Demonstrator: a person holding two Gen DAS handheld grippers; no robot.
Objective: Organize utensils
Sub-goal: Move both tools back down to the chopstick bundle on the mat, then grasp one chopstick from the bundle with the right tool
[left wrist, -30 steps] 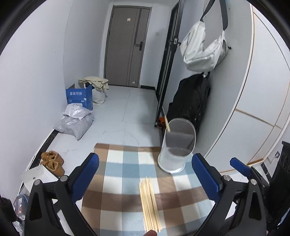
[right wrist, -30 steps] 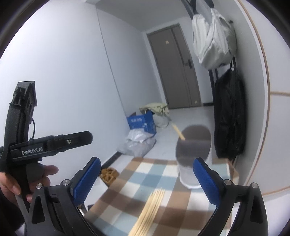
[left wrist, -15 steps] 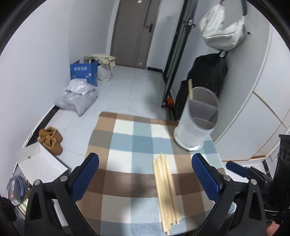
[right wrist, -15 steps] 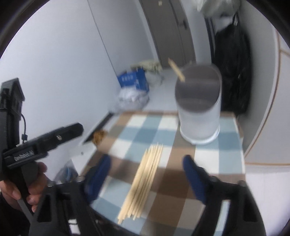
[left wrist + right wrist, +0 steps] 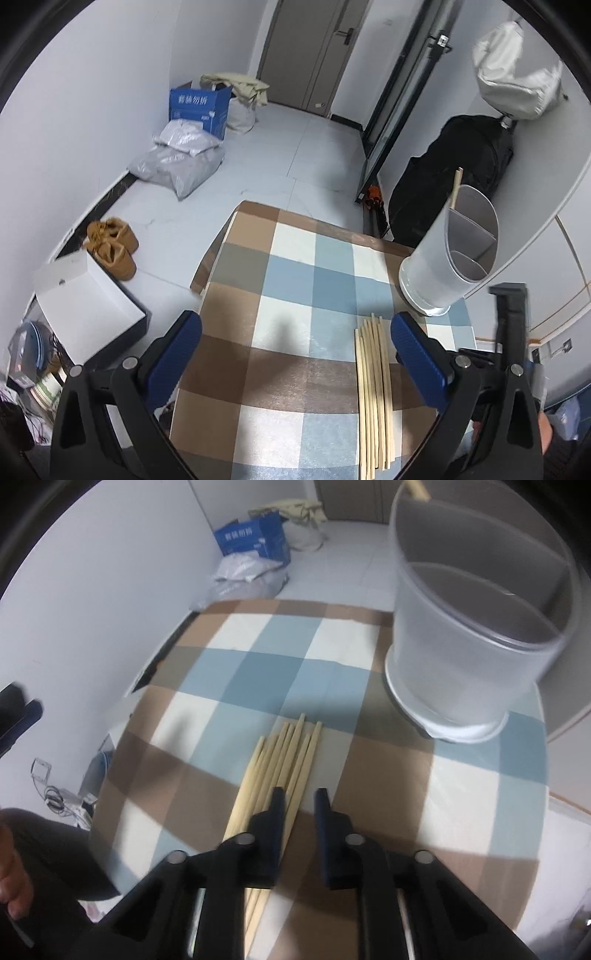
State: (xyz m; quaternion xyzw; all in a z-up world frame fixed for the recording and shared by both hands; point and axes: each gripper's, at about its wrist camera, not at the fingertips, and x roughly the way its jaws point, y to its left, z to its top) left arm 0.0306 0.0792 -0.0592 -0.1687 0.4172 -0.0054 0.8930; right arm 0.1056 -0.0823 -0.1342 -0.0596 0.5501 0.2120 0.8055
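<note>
Several wooden chopsticks (image 5: 373, 391) lie side by side on a checked tablecloth (image 5: 295, 288). They also show in the right wrist view (image 5: 284, 753). A translucent utensil holder (image 5: 448, 258) with a divider stands at the far right, with one chopstick (image 5: 455, 188) in it; it also shows in the right wrist view (image 5: 476, 627). My left gripper (image 5: 295, 350) is open and empty above the table. My right gripper (image 5: 299, 801) hangs low over the right side of the bundle, jaws a narrow gap apart around its rightmost sticks.
The table ends at the left edge (image 5: 207, 273) over a tiled floor. On the floor are a white box (image 5: 85, 306), brown slippers (image 5: 110, 247), grey bags (image 5: 181, 166) and a blue carton (image 5: 197, 107). A black bag (image 5: 454, 166) leans on the right wall.
Both grippers tilted down and moved toward the table. My right gripper's jaws closed from wide open to a narrow gap and dropped onto the chopstick bundle. The left gripper stayed open.
</note>
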